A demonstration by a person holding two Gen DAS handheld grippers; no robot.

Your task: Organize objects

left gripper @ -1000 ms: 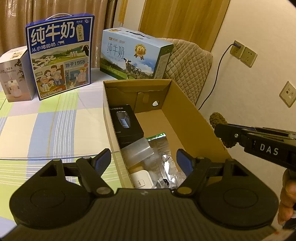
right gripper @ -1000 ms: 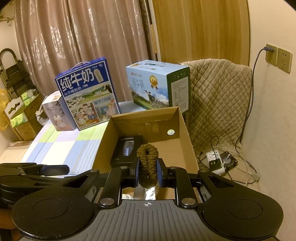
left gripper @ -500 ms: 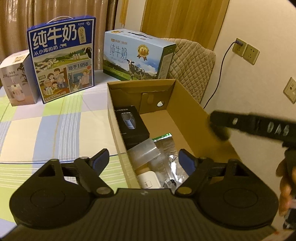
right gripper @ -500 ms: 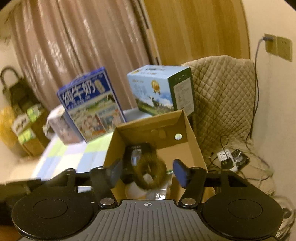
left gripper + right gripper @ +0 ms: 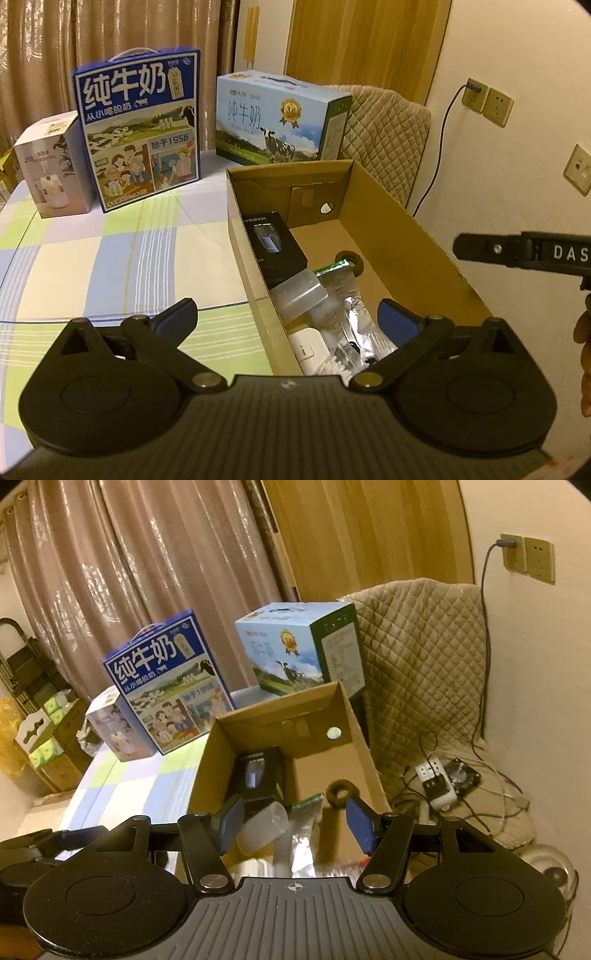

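Observation:
An open cardboard box (image 5: 399,236) (image 5: 369,753) stands on the checked tablecloth. A brown fuzzy ring (image 5: 349,260) (image 5: 340,792) lies on the box floor near the right wall. Also inside are a black product box (image 5: 273,247) (image 5: 260,771), a clear plastic cup (image 5: 299,291) (image 5: 264,827), foil packets (image 5: 354,317) and a white item (image 5: 308,345). My right gripper (image 5: 293,825) hovers open and empty above the box's near end; its finger (image 5: 517,251) shows at the right in the left wrist view. My left gripper (image 5: 286,317) is open and empty over the box's near left wall.
Two milk cartons (image 5: 138,125) (image 5: 280,122) and a small white box (image 5: 51,166) stand at the table's back. A quilted chair (image 5: 424,657) sits right of the box, with a power strip and cables (image 5: 439,782) on the floor. A hand (image 5: 583,354) shows at the right edge.
My right gripper opened and let go of the brown ring, which dropped into the box. The right gripper then rose and drew back. My left gripper barely moved.

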